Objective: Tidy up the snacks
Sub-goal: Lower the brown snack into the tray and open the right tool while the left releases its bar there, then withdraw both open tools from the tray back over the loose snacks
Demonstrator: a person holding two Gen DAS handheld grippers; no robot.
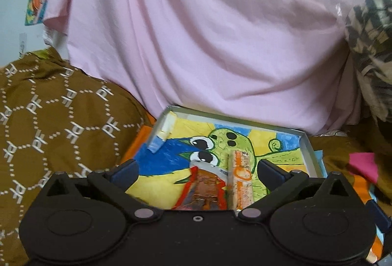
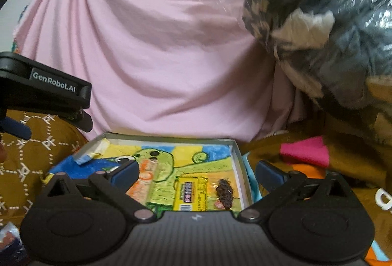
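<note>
A shallow grey box [image 1: 307, 151] lined with a bright frog drawing lies on the bed; it also shows in the right wrist view [image 2: 238, 158]. Inside it lie a red-edged snack packet [image 1: 207, 188], an orange snack bar [image 1: 241, 177] which also shows in the right wrist view [image 2: 144, 180], a yellow snack pack [image 2: 189, 193] and a clear-wrapped dark snack [image 2: 224, 192]. My left gripper [image 1: 197, 171] is open and empty, low over the red packet and orange bar. My right gripper [image 2: 197, 171] is open and empty over the yellow pack.
A pink cloth [image 1: 196, 33] rises behind the box. Brown patterned fabric [image 1: 49, 114] lies at the left. A plastic-wrapped bundle of dark clothes [image 2: 318, 28] sits at the upper right. Pink paper [image 2: 306, 151] and orange sheets lie right of the box.
</note>
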